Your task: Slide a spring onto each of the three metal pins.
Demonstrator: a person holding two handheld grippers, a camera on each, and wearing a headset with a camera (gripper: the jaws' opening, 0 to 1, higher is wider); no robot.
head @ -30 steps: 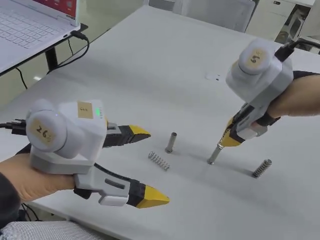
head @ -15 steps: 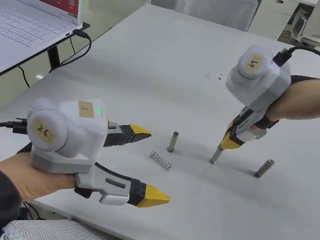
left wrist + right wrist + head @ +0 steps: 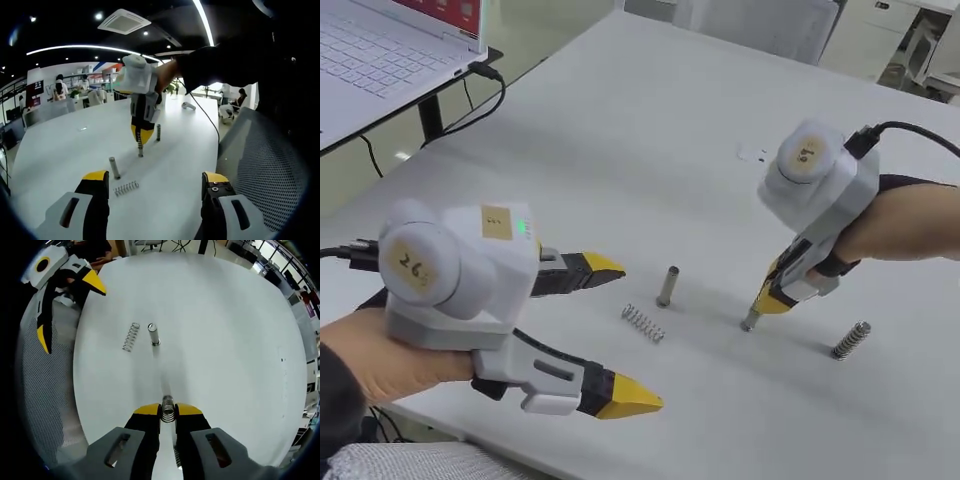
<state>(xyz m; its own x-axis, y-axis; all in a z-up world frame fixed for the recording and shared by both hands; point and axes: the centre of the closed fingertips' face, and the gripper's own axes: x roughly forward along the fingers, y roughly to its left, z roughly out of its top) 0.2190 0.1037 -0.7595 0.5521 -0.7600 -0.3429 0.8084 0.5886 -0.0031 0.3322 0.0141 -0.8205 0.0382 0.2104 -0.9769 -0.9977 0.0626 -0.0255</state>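
Note:
My right gripper [image 3: 767, 303] [image 3: 167, 411] is shut on a spring [image 3: 168, 409], held over a metal pin [image 3: 750, 322] that stands on the white table [image 3: 620, 130]; just the pin's foot shows below the yellow tips. A bare pin [image 3: 668, 286] [image 3: 153, 334] [image 3: 115, 168] stands upright to the left. Beside it lies a loose spring [image 3: 642, 323] [image 3: 130, 336] [image 3: 126, 188]. A third pin with a spring on it [image 3: 850, 340] [image 3: 158, 132] sits to the right. My left gripper [image 3: 615, 332] [image 3: 155, 180] is open near the front edge, nothing between its fingers.
A white laptop [image 3: 375, 50] sits on a separate desk at the far left, with a black cable [image 3: 488, 82] hanging from it. The table's front edge runs just below my left gripper. In the left gripper view, people sit at distant desks.
My right gripper has sunk lower along the pin with the spring, so less of the pin shows. The left gripper has stayed put and open.

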